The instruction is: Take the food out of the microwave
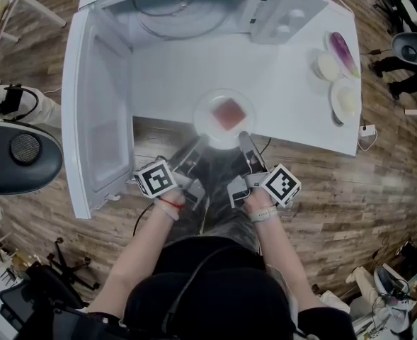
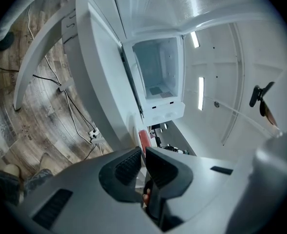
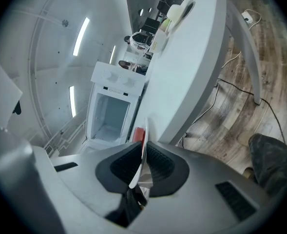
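Observation:
A white plate [image 1: 205,110] with a red slab of food [image 1: 229,113] sits over the front edge of the white table [image 1: 293,112], outside the open microwave [image 1: 187,13]. My left gripper [image 1: 201,142] is shut on the plate's near-left rim. On the near-right rim my right gripper [image 1: 244,137] is shut too. In the left gripper view the gripper [image 2: 142,162] pinches the rim edge-on, with the food [image 2: 143,138] just beyond. The right gripper view shows the gripper [image 3: 144,162] clamped on the thin white rim [image 3: 144,143], the food [image 3: 139,134] past it. The microwave cavity [image 3: 109,113] looks empty.
The microwave door [image 1: 95,119] hangs open to the left, past the table's left edge. Two plates with pale food [image 1: 328,66] [image 1: 346,99] and a purple item [image 1: 343,48] lie at the table's right end. A dark round device [image 1: 17,154] stands on the floor at left.

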Action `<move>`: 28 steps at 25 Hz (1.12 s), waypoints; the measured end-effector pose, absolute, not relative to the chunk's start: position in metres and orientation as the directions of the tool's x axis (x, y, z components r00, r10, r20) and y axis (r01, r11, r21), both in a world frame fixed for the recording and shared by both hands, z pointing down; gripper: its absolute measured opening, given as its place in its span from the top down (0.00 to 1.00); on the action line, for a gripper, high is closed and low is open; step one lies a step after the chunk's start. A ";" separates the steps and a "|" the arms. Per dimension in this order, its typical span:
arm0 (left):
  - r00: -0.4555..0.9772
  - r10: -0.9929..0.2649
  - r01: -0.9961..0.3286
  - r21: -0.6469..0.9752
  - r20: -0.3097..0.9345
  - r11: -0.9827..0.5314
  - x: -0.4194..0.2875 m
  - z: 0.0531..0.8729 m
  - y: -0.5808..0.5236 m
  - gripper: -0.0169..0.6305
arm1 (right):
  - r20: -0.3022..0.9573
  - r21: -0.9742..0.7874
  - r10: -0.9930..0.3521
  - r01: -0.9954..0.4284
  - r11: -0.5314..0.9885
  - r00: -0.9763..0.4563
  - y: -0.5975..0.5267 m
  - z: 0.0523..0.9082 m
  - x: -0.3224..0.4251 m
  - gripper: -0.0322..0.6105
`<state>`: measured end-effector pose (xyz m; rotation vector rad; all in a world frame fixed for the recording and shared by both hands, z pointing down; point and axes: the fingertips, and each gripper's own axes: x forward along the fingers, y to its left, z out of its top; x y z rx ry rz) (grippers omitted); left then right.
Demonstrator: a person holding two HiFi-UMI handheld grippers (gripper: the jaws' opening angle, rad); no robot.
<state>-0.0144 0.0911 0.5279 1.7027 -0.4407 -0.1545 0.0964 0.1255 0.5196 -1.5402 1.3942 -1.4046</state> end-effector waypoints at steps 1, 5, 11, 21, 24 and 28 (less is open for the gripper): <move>0.915 -0.373 -0.205 0.973 0.151 -0.108 -0.015 0.529 0.092 0.92 | 0.291 -0.926 -0.948 -0.284 -0.247 -0.125 0.125 0.520 0.096 0.88; 0.914 -0.374 -0.207 0.974 0.159 -0.092 -0.015 0.531 0.093 0.92 | 0.299 -0.927 -0.946 -0.272 -0.258 -0.124 0.126 0.521 0.096 0.88; 0.916 -0.374 -0.193 0.976 0.141 -0.105 -0.013 0.527 0.091 0.92 | 0.305 -0.925 -0.944 -0.278 -0.261 -0.129 0.127 0.524 0.097 0.88; 0.906 -0.390 -0.203 0.978 0.166 -0.054 -0.011 0.534 0.090 0.92 | 0.291 -0.933 -0.944 -0.263 -0.244 -0.157 0.126 0.525 0.098 0.87; 0.910 -0.389 -0.187 0.979 0.140 -0.086 -0.008 0.528 0.088 0.93 | 0.280 -0.935 -0.946 -0.271 -0.231 -0.161 0.126 0.522 0.097 0.84; 0.905 -0.402 -0.172 0.984 0.136 -0.055 -0.009 0.529 0.087 0.93 | 0.285 -0.932 -0.945 -0.278 -0.234 -0.158 0.128 0.521 0.096 0.82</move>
